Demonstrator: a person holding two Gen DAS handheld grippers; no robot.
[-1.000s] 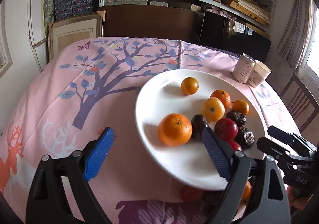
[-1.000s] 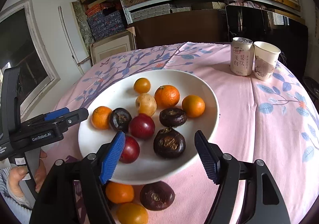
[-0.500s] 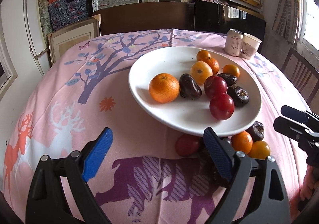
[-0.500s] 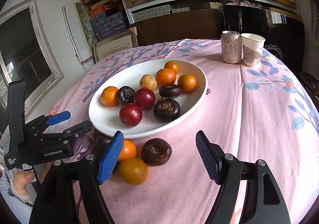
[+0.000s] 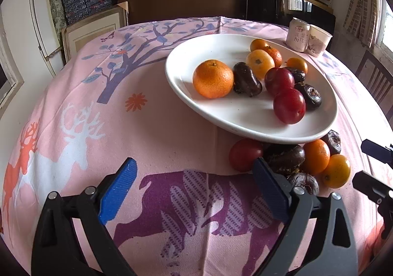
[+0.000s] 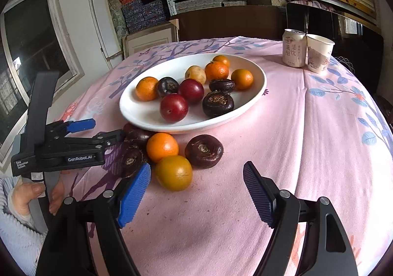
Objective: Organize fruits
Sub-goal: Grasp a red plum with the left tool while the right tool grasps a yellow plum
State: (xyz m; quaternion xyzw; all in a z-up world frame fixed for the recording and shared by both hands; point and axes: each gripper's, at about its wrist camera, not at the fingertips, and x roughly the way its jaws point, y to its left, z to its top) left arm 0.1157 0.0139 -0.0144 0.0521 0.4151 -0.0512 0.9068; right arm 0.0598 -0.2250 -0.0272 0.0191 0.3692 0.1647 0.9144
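Both the left gripper [image 5: 194, 190] and the right gripper [image 6: 196, 192] are held spread and empty. Loose fruits [image 6: 162, 147] are seen on the surface [image 6: 307, 116], just beside the white plate [image 6: 248, 101].

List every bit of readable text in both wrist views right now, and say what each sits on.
"GenRobot.AI": white print on the black body of the left tool, right wrist view.
"Data Acquisition System": small white print at that body's rear end; only just legible.
Beverage can: large Chinese characters down its side, with a small round logo above; too blurred to read.
Paper cup: a picture only, no text I can read.
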